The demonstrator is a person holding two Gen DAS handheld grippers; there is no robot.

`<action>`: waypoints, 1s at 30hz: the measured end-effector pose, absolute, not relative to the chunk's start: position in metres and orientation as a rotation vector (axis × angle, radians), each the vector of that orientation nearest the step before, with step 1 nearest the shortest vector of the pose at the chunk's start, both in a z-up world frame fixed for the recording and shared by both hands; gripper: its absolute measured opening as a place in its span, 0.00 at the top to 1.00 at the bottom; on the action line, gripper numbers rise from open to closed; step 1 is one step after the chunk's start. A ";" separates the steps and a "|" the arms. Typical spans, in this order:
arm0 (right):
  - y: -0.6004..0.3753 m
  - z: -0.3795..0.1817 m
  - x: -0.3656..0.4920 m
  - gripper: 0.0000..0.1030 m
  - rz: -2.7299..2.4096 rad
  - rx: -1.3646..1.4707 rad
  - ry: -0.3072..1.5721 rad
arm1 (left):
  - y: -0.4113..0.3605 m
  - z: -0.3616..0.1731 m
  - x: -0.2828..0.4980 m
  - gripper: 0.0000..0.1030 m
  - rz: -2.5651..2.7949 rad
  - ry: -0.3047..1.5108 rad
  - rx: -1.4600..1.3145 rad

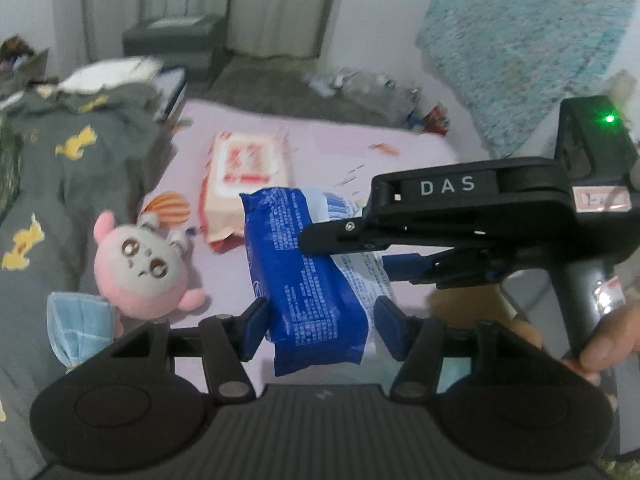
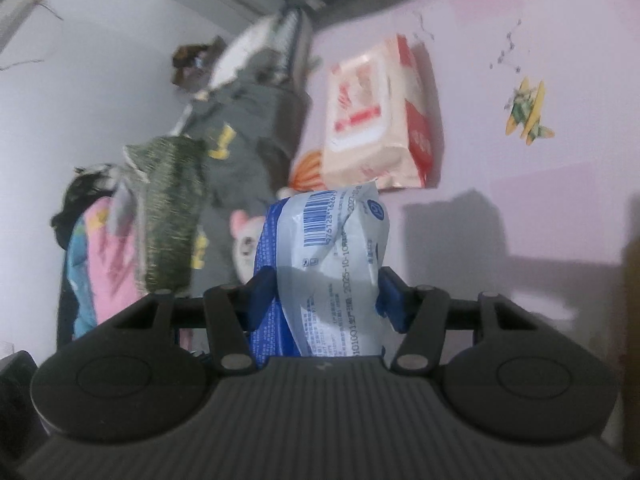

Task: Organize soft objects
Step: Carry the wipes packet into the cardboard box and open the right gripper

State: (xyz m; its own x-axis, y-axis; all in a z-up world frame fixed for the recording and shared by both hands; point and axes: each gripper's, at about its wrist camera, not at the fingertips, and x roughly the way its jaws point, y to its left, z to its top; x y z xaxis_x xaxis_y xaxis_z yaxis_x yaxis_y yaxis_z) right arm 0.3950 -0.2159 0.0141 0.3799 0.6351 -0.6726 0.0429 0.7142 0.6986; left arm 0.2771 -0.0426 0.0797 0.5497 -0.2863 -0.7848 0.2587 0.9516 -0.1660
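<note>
Blue wipes pack (image 1: pixel 308 276) is lifted off the pink sheet (image 1: pixel 340 144), held from two sides. Left gripper (image 1: pixel 320 328) is about half open, pads pressed on the pack's near end. Right gripper (image 2: pixel 326 300) clamps its far white barcode end, also about half open. No containers in view. Orange-and-white wipes pack (image 1: pixel 248 172) lies mid-sheet; pink plush doll (image 1: pixel 144 268) and blue face mask (image 1: pixel 80 320) sit near the sheet's left edge beside a grey blanket (image 1: pixel 60 160).
</note>
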 end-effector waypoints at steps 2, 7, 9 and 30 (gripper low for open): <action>-0.229 0.029 0.379 0.46 0.418 0.714 1.112 | -0.056 0.092 0.262 0.44 -0.357 0.905 -0.029; -0.281 0.062 0.326 0.46 0.378 0.742 1.038 | -0.103 0.110 0.217 0.44 -0.466 0.844 0.024; -0.305 0.071 0.301 0.46 0.350 0.766 1.006 | -0.125 0.114 0.202 0.44 -0.511 0.833 0.047; -0.471 0.000 0.171 0.46 0.161 0.972 0.990 | -0.269 0.035 0.156 0.48 -0.712 1.061 0.237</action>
